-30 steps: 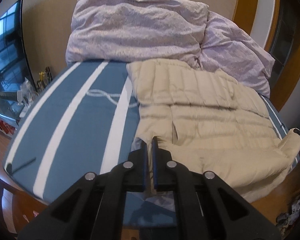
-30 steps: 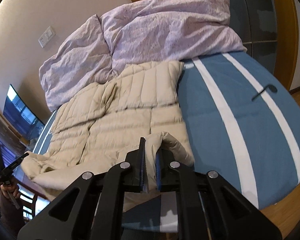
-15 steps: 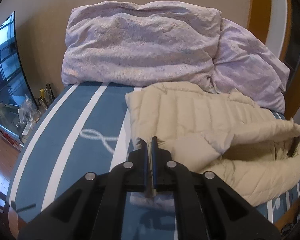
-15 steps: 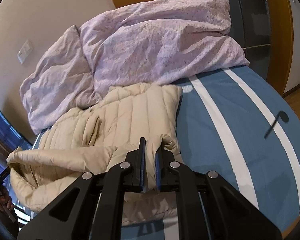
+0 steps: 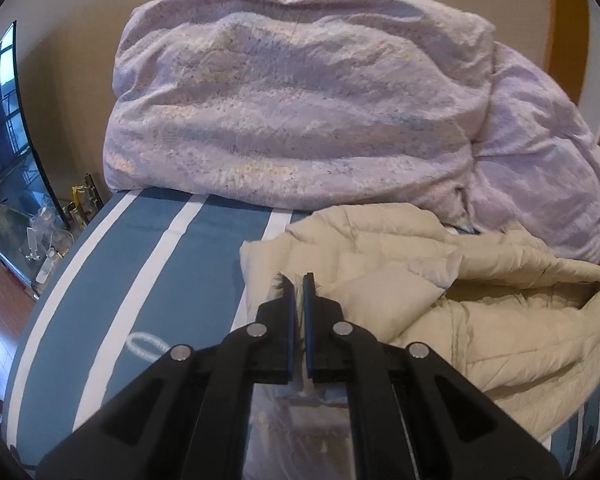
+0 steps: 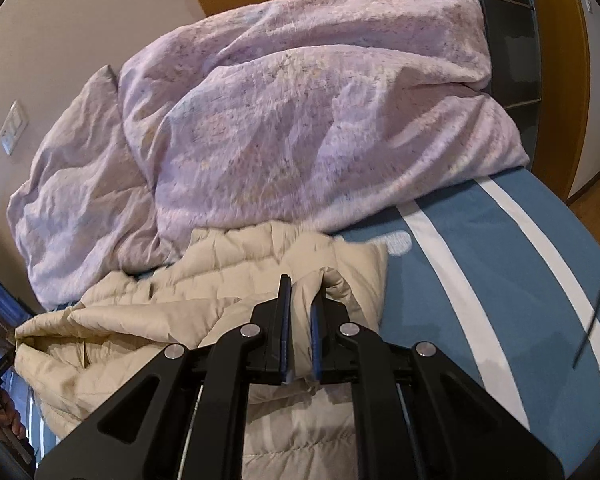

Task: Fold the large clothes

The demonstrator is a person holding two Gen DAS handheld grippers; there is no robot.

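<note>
A beige quilted puffer jacket point(image 5: 480, 320) lies on the blue bed with white stripes point(image 5: 152, 280), its near part lifted and carried over its far part. My left gripper point(image 5: 299, 280) is shut on the jacket's near left edge. My right gripper point(image 6: 302, 286) is shut on a fold of the jacket point(image 6: 228, 280) at its near right edge. The jacket sags between the two grips, with its inner side open toward the cameras.
A bunched lilac duvet point(image 5: 300, 120) fills the far end of the bed, also in the right wrist view point(image 6: 300, 120). A television point(image 5: 4, 140) and small bottles stand at left. Wooden door frames point(image 6: 560, 60) stand at right. The bed point(image 6: 500, 280) ends near the floor.
Both grippers have moved forward toward the duvet, carrying the jacket's near edge over the rest. The flat jacket is now doubled over and shorter.
</note>
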